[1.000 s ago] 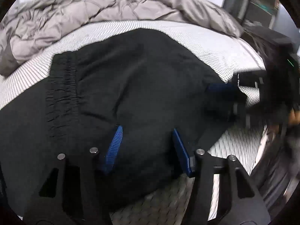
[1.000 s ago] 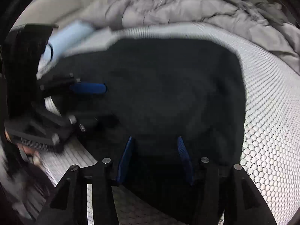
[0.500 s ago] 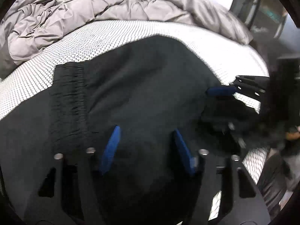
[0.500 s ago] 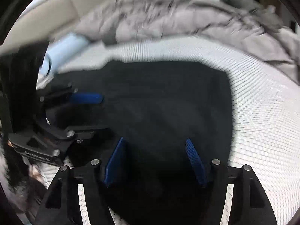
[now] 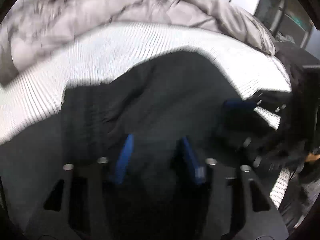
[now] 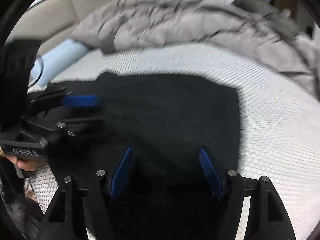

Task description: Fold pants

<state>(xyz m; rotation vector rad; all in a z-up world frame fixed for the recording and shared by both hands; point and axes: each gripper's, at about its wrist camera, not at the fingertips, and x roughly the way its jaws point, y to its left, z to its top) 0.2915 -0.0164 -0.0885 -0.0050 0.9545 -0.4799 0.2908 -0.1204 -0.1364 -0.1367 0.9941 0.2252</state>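
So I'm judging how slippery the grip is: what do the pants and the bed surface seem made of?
The pants look like soft matte black knit, possibly cotton jersey; a gathered waistband shows. The bed surface looks like white honeycomb-textured mesh or quilted fabric.

The bed is covered by a white sheet with a fine honeycomb pattern. Black pants lie spread on the sheet, near its front edge; in the left wrist view the pants show a gathered waistband at the left and some soft creases. A crumpled grey duvet is heaped along the far side of the bed, well apart from the pants, and appears as the duvet in the left view too. A pale blue roll lies on the sheet at the far left, beside the duvet's end. Both views are blurred.
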